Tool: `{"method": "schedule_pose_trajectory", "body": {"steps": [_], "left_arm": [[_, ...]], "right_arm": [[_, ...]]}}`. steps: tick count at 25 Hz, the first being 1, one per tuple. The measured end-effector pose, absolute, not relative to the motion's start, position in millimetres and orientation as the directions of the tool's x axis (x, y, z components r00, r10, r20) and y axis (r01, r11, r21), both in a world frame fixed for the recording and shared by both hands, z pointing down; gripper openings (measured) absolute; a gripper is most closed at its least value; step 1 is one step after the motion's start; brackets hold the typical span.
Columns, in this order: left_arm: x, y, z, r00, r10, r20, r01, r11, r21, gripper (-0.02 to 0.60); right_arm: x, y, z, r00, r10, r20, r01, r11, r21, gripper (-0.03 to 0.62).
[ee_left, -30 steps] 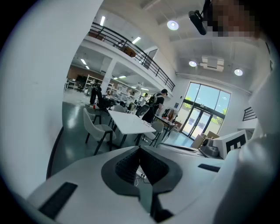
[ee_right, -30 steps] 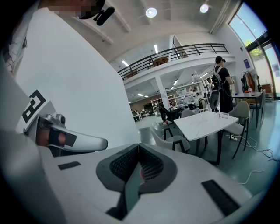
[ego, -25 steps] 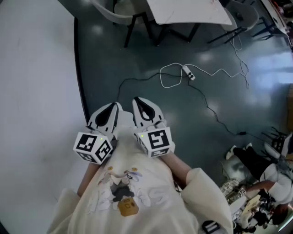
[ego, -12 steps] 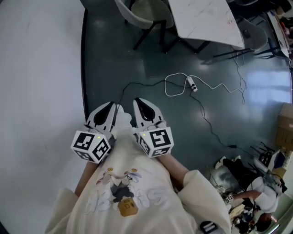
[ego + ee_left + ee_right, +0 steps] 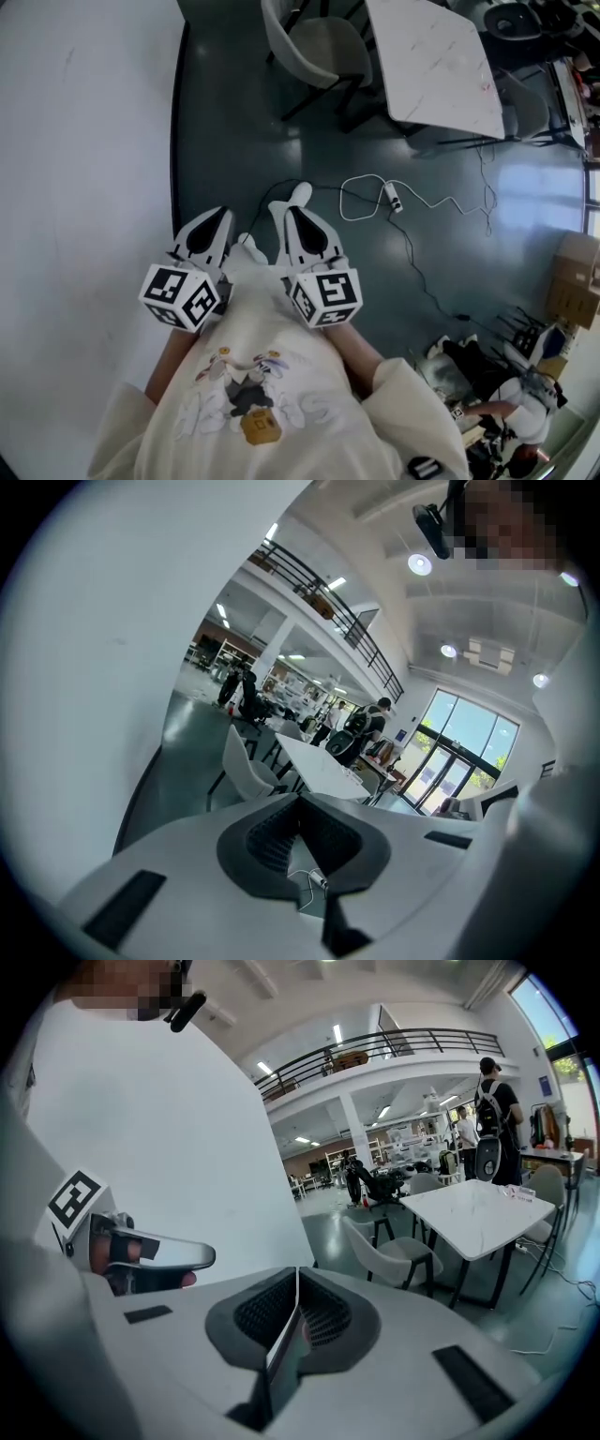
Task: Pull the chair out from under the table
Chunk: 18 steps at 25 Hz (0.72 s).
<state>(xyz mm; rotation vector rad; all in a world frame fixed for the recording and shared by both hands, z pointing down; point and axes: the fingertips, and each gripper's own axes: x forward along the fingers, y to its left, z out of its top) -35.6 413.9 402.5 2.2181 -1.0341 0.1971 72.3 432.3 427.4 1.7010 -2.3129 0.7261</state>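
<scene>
A pale shell chair [image 5: 319, 52] on dark legs stands at the top of the head view, tucked against a white marble-look table [image 5: 436, 66]. Both show ahead in the left gripper view as chair [image 5: 242, 761] and table [image 5: 323, 766], and in the right gripper view as chair [image 5: 389, 1246] and table [image 5: 478, 1215]. My left gripper [image 5: 208, 234] and right gripper [image 5: 305, 234] are held side by side in front of my chest, well short of the chair. Both are shut on nothing, as seen at the left gripper [image 5: 300, 799] and the right gripper [image 5: 297, 1271].
A white wall [image 5: 84, 141] runs along the left. A white cable with a power strip [image 5: 389, 192] loops on the dark floor between me and the table. Another chair [image 5: 520, 103] stands beyond the table, and a cardboard box [image 5: 574, 281] with clutter lies at the right.
Both grippers were carried forward together. The chair and table have come lower and nearer in the head view, and the cable now lies close ahead of the grippers.
</scene>
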Motion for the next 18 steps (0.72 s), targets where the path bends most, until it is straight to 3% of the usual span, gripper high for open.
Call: {"method": "schedule_pose_trajectory", "body": {"steps": [10, 18], "left_arm": [[29, 258, 458, 0.61, -0.639, 0.469, -0.784, -0.4, 0.475, 0.009], [90, 101, 445, 0.546, -0.65, 0.529, -0.832, -0.348, 0.432, 0.009]], "right_arm": [[138, 256, 493, -0.394, -0.814, 0.427, -0.902, 0.253, -0.35, 0.012], [193, 82, 480, -0.483, -0.777, 0.403, -0.863, 0.347, -0.366, 0.012]]}}
